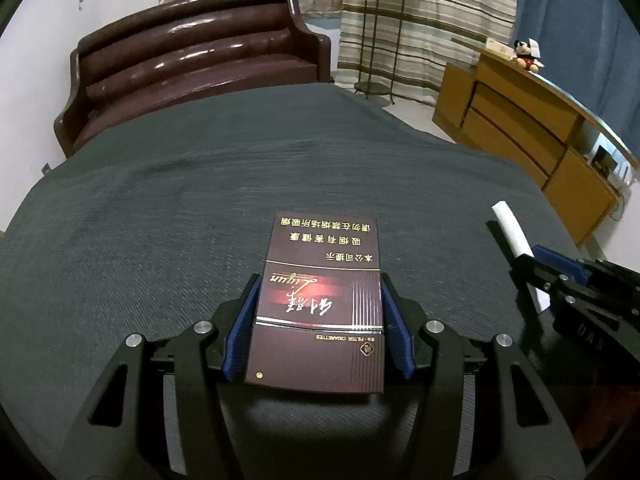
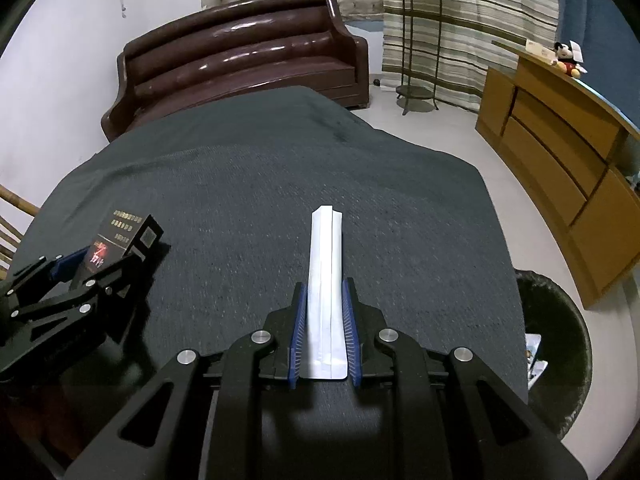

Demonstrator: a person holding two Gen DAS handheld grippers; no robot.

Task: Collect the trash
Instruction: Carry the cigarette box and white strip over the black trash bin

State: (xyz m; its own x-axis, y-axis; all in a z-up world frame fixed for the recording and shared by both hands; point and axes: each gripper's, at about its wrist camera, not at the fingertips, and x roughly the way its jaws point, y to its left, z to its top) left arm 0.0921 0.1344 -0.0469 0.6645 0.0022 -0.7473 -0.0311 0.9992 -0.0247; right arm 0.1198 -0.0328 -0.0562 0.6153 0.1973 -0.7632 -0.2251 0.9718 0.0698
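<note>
Your left tool (image 1: 318,320) is clenched on the dark red cigarette pack (image 1: 320,300), its long axis running straight ahead toward the brown leather sofa (image 1: 200,56). Your right tool (image 2: 325,332) grips a folded white paper strip (image 2: 325,280), likewise pointing forward. Both are held above the grey-covered tabletop (image 2: 280,184), whose surface ahead is otherwise bare. Past its right edge stands a dark bin (image 2: 560,344), apparently holding some litter. Open floor separates that edge from the wooden cabinet (image 2: 560,140); a plant stand (image 2: 420,40) sits beyond.
</note>
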